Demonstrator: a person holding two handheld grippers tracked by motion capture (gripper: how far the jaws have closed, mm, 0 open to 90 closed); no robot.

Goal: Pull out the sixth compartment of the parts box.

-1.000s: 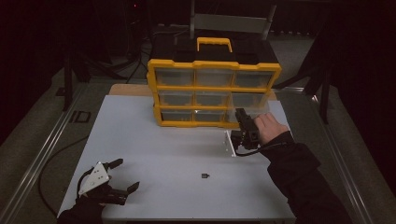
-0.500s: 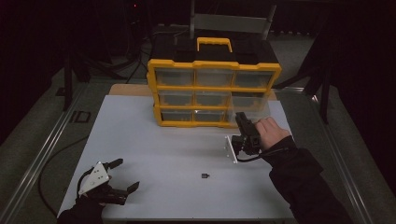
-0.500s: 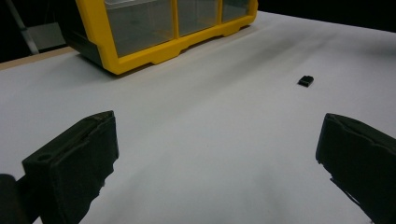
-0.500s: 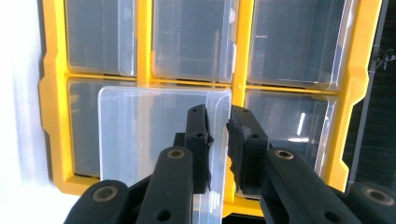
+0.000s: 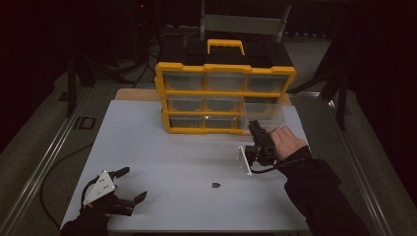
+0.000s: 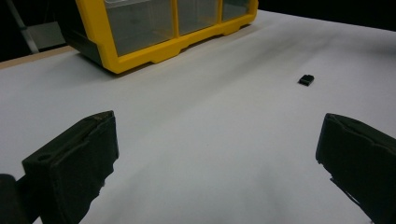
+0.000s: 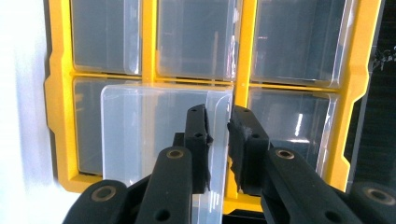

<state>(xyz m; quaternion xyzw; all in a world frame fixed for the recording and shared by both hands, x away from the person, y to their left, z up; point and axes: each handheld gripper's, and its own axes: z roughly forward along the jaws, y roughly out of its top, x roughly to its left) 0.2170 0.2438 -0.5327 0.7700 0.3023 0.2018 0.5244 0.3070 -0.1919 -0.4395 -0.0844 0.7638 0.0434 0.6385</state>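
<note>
Drawer [image 7: 159, 135] wall stands clamped between the right gripper's [image 7: 218, 122] nearly closed fingers [image 7: 198, 140], cabinet [image 7: 149, 46] straight ahead.

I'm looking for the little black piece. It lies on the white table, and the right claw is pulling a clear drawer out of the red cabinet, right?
Not quite: the cabinet is yellow, as the high view shows. The right claw does grip the clear drawer, and the little black piece lies on the white table.

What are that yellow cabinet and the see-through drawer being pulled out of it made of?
The yellow cabinet frame looks like moulded plastic, opaque with a slight sheen. The clear drawer seems thin transparent plastic: the frame shows through it and its edges catch glints. The right hand-held gripper pinches its wall.
</note>
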